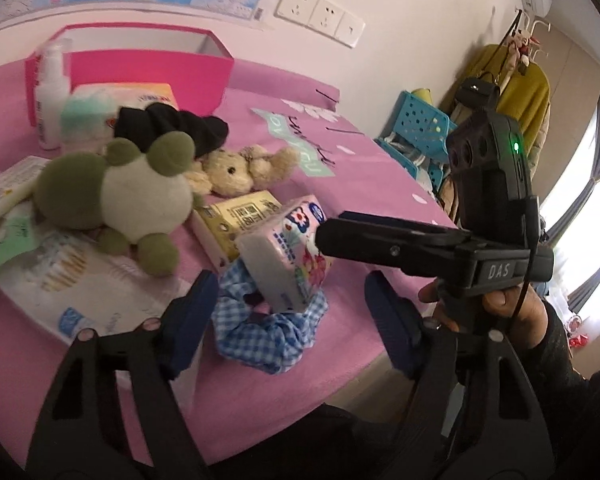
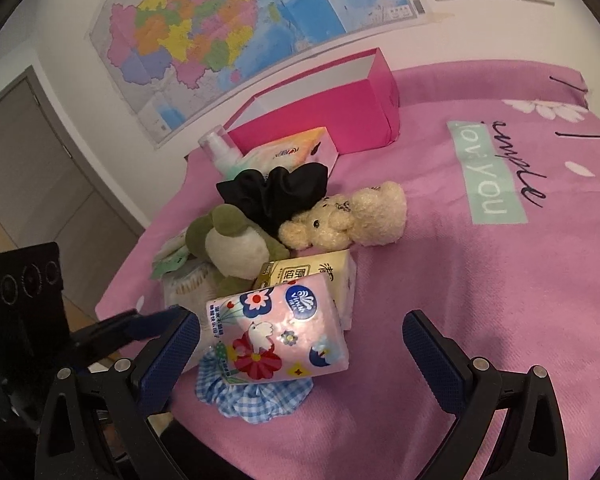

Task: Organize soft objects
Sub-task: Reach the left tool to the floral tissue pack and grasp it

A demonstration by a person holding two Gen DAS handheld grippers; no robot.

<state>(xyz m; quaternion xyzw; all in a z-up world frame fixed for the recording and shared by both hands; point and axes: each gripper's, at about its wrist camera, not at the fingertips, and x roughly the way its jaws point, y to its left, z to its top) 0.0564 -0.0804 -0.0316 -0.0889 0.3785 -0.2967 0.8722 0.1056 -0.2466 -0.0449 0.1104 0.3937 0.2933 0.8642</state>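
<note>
Both the left gripper (image 1: 292, 312) and the right gripper (image 2: 300, 356) hang with jaws spread wide and empty, bracketing the floral tissue pack (image 2: 278, 332), which lies propped on the blue gingham scrunchie (image 2: 256, 398) between the jaws, likely the next pick. Beyond the jaws lie two plush toys, a green frog (image 1: 116, 196) and a tan bear (image 2: 344, 220), one black scrunchie (image 2: 276, 192), and one pink box (image 2: 320, 108), probably the destination.

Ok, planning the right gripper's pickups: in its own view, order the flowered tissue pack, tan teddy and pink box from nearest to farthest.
1. Flowered tissue pack, just ahead of the right gripper, toward its left finger.
2. Tan teddy, mid-pile, beyond.
3. Pink box, by the wall.
</note>
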